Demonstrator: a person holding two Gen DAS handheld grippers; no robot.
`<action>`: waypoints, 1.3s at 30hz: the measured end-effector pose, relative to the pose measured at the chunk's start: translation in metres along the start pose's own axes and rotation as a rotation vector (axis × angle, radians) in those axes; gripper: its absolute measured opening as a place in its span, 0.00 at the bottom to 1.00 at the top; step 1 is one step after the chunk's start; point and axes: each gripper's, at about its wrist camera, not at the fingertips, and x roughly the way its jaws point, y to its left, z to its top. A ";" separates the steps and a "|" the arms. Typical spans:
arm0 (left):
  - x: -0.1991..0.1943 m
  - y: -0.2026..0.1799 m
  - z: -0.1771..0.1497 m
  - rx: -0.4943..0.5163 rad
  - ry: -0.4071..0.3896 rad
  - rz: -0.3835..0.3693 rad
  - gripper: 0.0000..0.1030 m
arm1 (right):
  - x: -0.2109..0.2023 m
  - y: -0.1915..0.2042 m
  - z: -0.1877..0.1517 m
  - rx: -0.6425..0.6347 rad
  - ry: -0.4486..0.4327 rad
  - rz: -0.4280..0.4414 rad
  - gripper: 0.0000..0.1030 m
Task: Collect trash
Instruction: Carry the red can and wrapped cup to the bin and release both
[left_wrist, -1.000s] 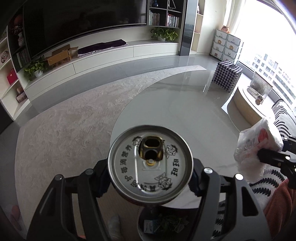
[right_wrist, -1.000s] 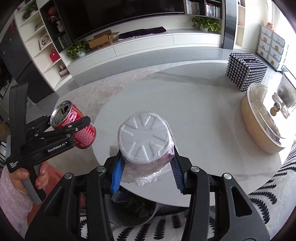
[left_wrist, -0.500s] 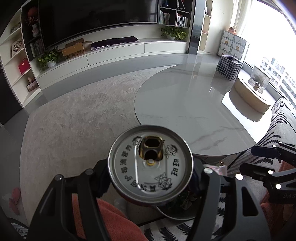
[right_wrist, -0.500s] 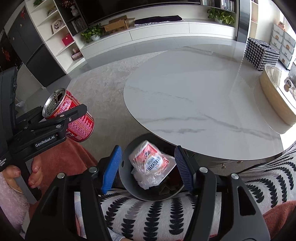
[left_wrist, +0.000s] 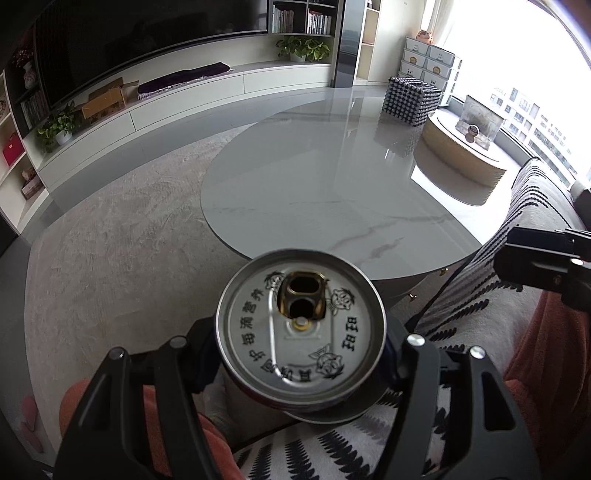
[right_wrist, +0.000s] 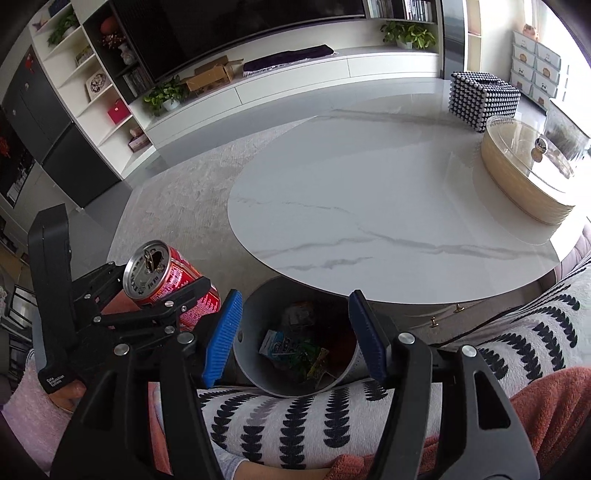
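The red drink can (right_wrist: 168, 284) is clamped across its body by the left gripper (right_wrist: 173, 299), tilted with its opened top toward the room, just left of the gray trash bin (right_wrist: 295, 339) and above its rim level. That hold looks like a carry toward the bin: the can is close enough that a short move rightward should bring it over the opening. In the left wrist view the can (left_wrist: 301, 332) fills the space between the fingers, its silver lid facing the camera with the gold pull tab pushed in. Chinese characters ring the lid, with "旺旺" readable at the right and small cartoon faces stamped around it; the rest is too distorted to read with confidence. White print on the red side is illegible.

The right gripper (right_wrist: 295, 326) hangs directly over the bin with its blue pads (right_wrist: 221, 332) spread wide and nothing between them. The bin holds crumpled wrappers and packets, and stands on the floor between the patterned sofa cushion (right_wrist: 295, 417) and the round marble table (right_wrist: 388, 206).

The left gripper's handle carries a label reading "Data Acquisition System". On the table's far side sit a studded black box (right_wrist: 484, 101) and an oval lidded tray (right_wrist: 528, 170).
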 end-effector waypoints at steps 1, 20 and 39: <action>0.003 -0.005 -0.001 0.009 0.008 -0.007 0.65 | -0.001 -0.003 -0.002 0.006 -0.001 -0.001 0.56; 0.014 -0.028 0.000 0.026 0.068 -0.075 0.72 | -0.009 -0.020 -0.010 0.050 -0.010 -0.019 0.56; -0.013 -0.020 0.019 -0.030 0.013 -0.001 0.79 | -0.010 -0.025 -0.001 0.083 -0.025 -0.068 0.73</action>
